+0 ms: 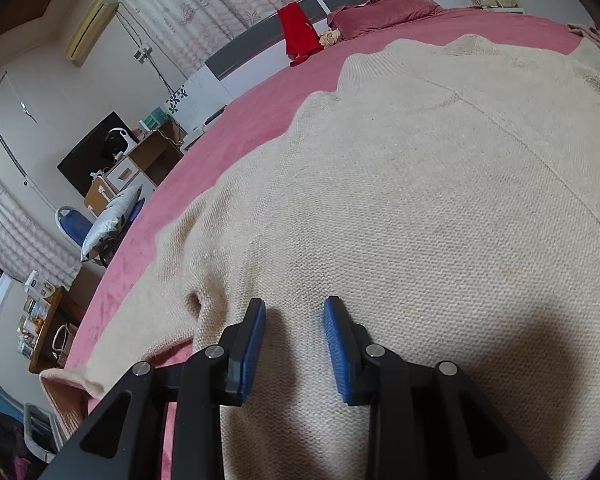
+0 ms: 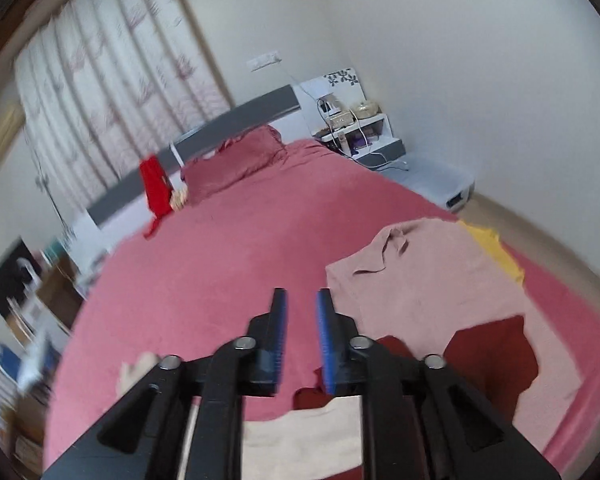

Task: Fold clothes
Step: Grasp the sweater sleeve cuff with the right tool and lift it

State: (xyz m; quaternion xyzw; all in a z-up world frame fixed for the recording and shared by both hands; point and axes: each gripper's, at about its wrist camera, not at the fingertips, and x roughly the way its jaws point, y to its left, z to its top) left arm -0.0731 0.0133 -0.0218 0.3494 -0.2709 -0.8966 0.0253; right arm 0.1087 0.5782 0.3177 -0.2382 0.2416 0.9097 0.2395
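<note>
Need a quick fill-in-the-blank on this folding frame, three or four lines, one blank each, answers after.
1. The cream knit sweater lies spread on a bed whose cover is ____ in colour.
2. The left gripper hangs over the sweater with ____ between its blue pads.
3. In the right wrist view, a dusty-pink garment lies partly over a ____ one at the bed's edge.
4. A bright ____ cloth hangs over the grey headboard.

Answers: pink; nothing; yellow; red
</note>
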